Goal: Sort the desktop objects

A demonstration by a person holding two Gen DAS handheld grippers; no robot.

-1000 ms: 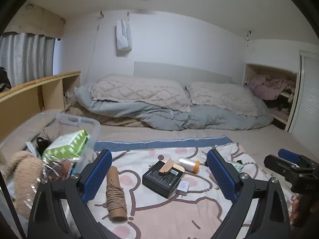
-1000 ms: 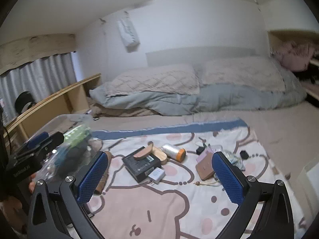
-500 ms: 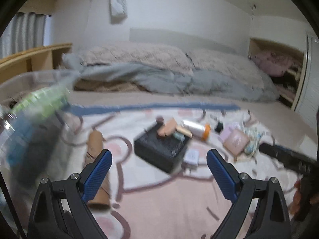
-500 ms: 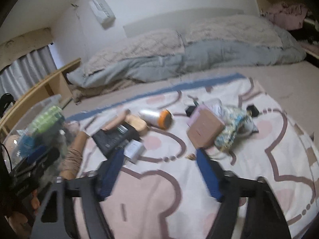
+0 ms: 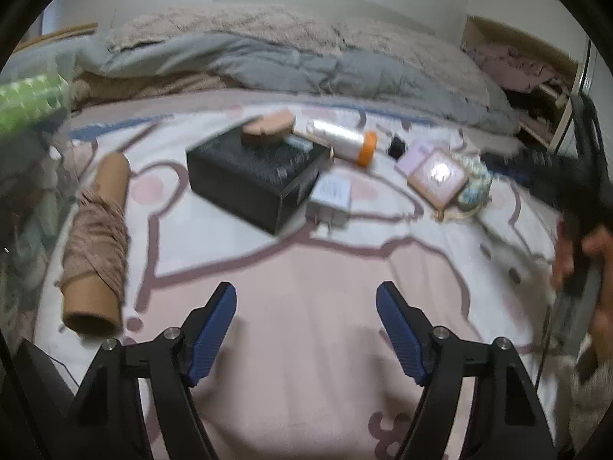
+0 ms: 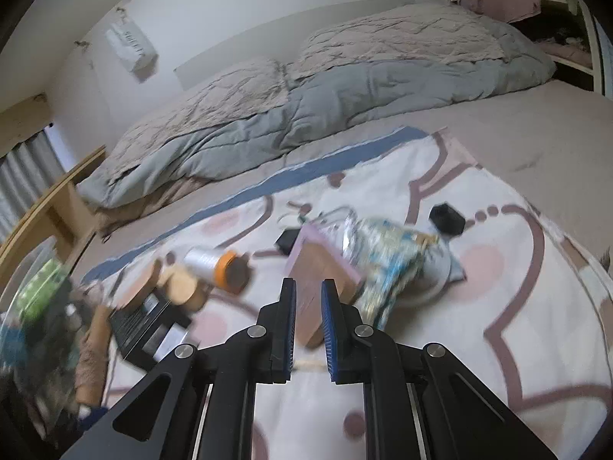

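Brown twine wound on a cardboard tube (image 5: pixel 95 245) lies at the left of the pink-and-white blanket (image 5: pixel 306 268), just beside a clear storage bin (image 5: pixel 30 145) holding a green pack. Next over sits a black box (image 5: pixel 256 180) with a tan wooden piece (image 5: pixel 268 128) on its top and a white charger plug (image 5: pixel 331 197) touching its near corner. Behind them lies a clear spool with an orange cap (image 5: pixel 345 143), then a small brown box (image 5: pixel 438 180) against a patterned blue-and-white pouch (image 6: pixel 390 260). A small black object (image 6: pixel 446 219) rests apart, further right.

Over bare blanket, the left gripper (image 5: pixel 306 326) has its jaws apart and closing, nothing between them. The right gripper (image 6: pixel 308 318) has its jaws drawn nearly together with nothing gripped, its tips in front of the brown box. The person's hand (image 5: pixel 597 287) holds it at the far right of the left view.
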